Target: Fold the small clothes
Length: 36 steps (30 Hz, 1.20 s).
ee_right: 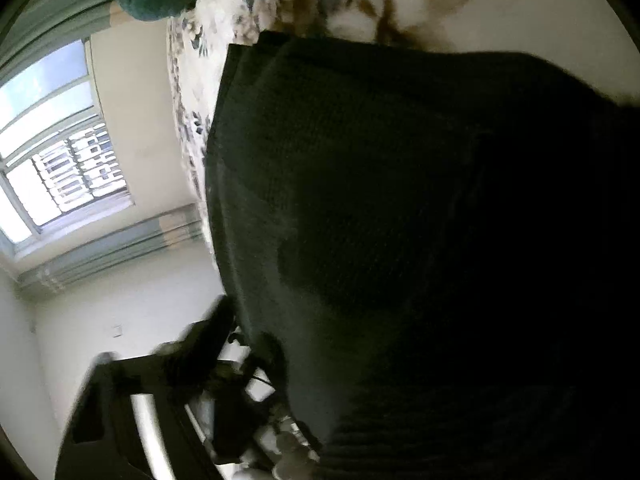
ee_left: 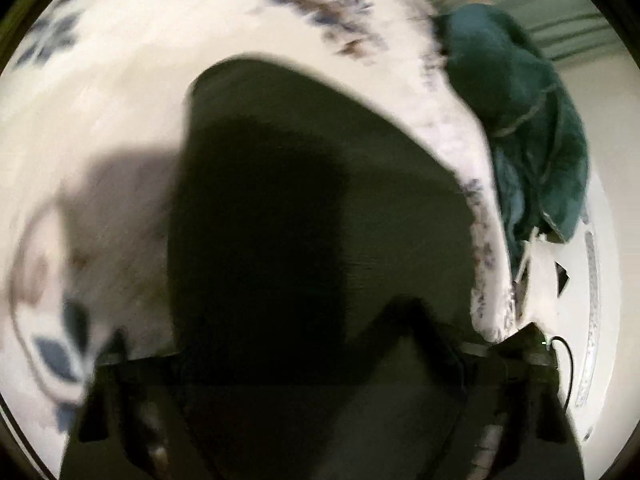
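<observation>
Two risks stand out to us: the dark knitted garment [ee_left: 320,208] could slip off the floral-printed white bed cover [ee_left: 120,100] at its edge, or bunch mid-fold. It lies on the bed, draped right over our left gripper [ee_left: 316,360] and our right gripper [ee_right: 256,360]; whether either is clamped or loose, we cannot tell. A teal towel [ee_left: 520,112] hangs nearby.

Garment [ee_left: 312,184]: dark, near black, ribbed knit. Bedspread [ee_left: 132,92]: cream with blue and brown floral print. Towel [ee_left: 520,120]: teal. Curtain [ee_right: 52,12]: pale green. Wall [ee_right: 136,112]: cream.
</observation>
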{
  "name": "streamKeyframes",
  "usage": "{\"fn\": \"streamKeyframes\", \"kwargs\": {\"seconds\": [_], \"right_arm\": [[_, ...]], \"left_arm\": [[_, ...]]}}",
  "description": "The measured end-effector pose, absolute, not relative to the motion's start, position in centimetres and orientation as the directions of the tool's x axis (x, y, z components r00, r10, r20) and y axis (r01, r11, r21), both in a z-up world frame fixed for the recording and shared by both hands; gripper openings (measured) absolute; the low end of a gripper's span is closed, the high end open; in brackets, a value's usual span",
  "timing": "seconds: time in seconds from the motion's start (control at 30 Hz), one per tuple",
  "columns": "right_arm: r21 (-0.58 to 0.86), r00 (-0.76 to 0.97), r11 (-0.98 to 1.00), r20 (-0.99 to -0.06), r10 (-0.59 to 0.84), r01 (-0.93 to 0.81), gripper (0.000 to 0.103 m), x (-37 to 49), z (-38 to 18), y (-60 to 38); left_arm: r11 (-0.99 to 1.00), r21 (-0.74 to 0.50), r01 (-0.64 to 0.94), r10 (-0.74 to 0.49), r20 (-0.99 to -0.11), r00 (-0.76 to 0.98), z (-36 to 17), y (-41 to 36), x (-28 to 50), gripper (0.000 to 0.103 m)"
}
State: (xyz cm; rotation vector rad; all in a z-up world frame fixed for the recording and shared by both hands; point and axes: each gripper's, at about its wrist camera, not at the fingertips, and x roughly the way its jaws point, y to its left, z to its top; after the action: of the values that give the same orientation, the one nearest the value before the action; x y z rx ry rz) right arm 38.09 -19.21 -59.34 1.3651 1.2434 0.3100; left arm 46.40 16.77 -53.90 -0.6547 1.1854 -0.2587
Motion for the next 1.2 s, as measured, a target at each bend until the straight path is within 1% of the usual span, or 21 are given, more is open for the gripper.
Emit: {"fn": "streamKeyframes", "kwargs": {"seconds": [0.03,0.07,0.1,0.2,0.33,0.47,0.57,0.63,0.7,0.8,0.87,0.97,1.0,1.03,1.07,1.1,1.13,1.17,1.2], "right_arm": [[0.825,0.38,0.302,-0.504,0.775,0.477,0.033,37.7,-59.3,-19.3],[0.83,0.39,0.294,-0.497,0.775,0.474,0.033,37.4,-59.1,-19.5],[0.832,0.4,0.293,-0.498,0.77,0.471,0.03,37.1,-58.7,-19.6],[0.842,0.415,0.326,-0.505,0.757,0.431,0.027,36.9,-56.3,-19.2],[0.857,0.431,0.398,-0.51,0.745,0.326,0.025,38.0,-51.1,-18.3],[0.876,0.48,0.415,-0.483,0.733,0.247,0.024,40.7,-45.9,-18.1],[0.888,0.521,0.415,-0.454,0.723,0.197,0.024,44.2,-42.8,-17.9],[0.893,0.546,0.412,-0.441,0.713,0.184,0.024,46.9,-41.8,-17.7],[0.892,0.569,0.418,-0.436,0.697,0.173,0.024,50.3,-41.6,-17.3],[0.891,0.587,0.415,-0.44,0.68,0.187,0.024,54.9,-43.3,-16.8],[0.879,0.592,0.432,-0.462,0.661,0.203,0.024,57.7,-45.1,-16.1],[0.852,0.572,0.466,-0.511,0.641,0.239,0.024,60.6,-48.5,-14.7],[0.841,0.559,0.48,-0.531,0.637,0.252,0.024,61.0,-49.6,-14.4],[0.829,0.541,0.492,-0.55,0.636,0.265,0.024,61.9,-50.5,-13.7],[0.814,0.513,0.508,-0.575,0.637,0.281,0.025,62.3,-51.4,-13.4],[0.798,0.49,0.527,-0.598,0.634,0.292,0.03,62.3,-51.8,-13.3],[0.759,0.451,0.572,-0.647,0.615,0.309,0.039,61.9,-52.1,-13.5],[0.725,0.419,0.611,-0.686,0.595,0.318,0.043,61.5,-52.3,-13.8],[0.679,0.387,0.658,-0.731,0.563,0.326,0.049,60.9,-52.4,-14.1]], "left_arm": [[0.793,-0.591,-0.145,-0.507,-0.774,0.379,-53.6,16.8,46.5,0.037],[0.772,-0.618,-0.146,-0.529,-0.753,0.391,-53.3,17.0,46.4,0.032],[0.759,-0.634,-0.15,-0.537,-0.74,0.405,-52.9,17.2,46.2,0.029],[0.751,-0.65,-0.118,-0.549,-0.714,0.434,-50.9,17.3,46.2,0.027],[0.713,-0.696,-0.08,-0.587,-0.656,0.474,-47.5,17.7,48.2,0.026],[0.674,-0.738,-0.043,-0.619,-0.595,0.513,-43.7,18.3,52.6,0.026],[0.674,-0.739,-0.007,-0.626,-0.575,0.526,-41.4,18.7,57.5,0.026],[0.702,-0.711,0.032,-0.619,-0.588,0.521,-40.4,18.5,61.9,0.026],[0.727,-0.684,0.059,-0.612,-0.607,0.506,-40.5,18.5,65.5,0.026],[0.761,-0.646,0.067,-0.597,-0.654,0.465,-43.2,18.5,70.7,0.027],[0.781,-0.622,0.051,-0.58,-0.694,0.427,-46.0,18.8,73.0,0.027],[0.78,-0.625,-0.034,-0.578,-0.741,0.342,-51.5,20.0,75.0,0.029],[0.78,-0.622,-0.063,-0.575,-0.753,0.32,-52.7,20.3,75.2,0.034],[0.768,-0.634,-0.088,-0.585,-0.751,0.305,-53.7,20.8,75.0,0.036],[0.739,-0.666,-0.102,-0.614,-0.727,0.306,-54.2,21.3,74.5,0.039],[0.721,-0.684,-0.11,-0.63,-0.713,0.308,-54.3,21.6,74.0,0.041],[0.716,-0.686,-0.125,-0.63,-0.713,0.308,-54.3,21.9,73.4,0.042],[0.72,-0.68,-0.139,-0.621,-0.72,0.308,-54.2,22.0,72.9,0.045],[0.728,-0.67,-0.148,-0.61,-0.731,0.307,-54.0,22.0,72.3,0.046]]}}
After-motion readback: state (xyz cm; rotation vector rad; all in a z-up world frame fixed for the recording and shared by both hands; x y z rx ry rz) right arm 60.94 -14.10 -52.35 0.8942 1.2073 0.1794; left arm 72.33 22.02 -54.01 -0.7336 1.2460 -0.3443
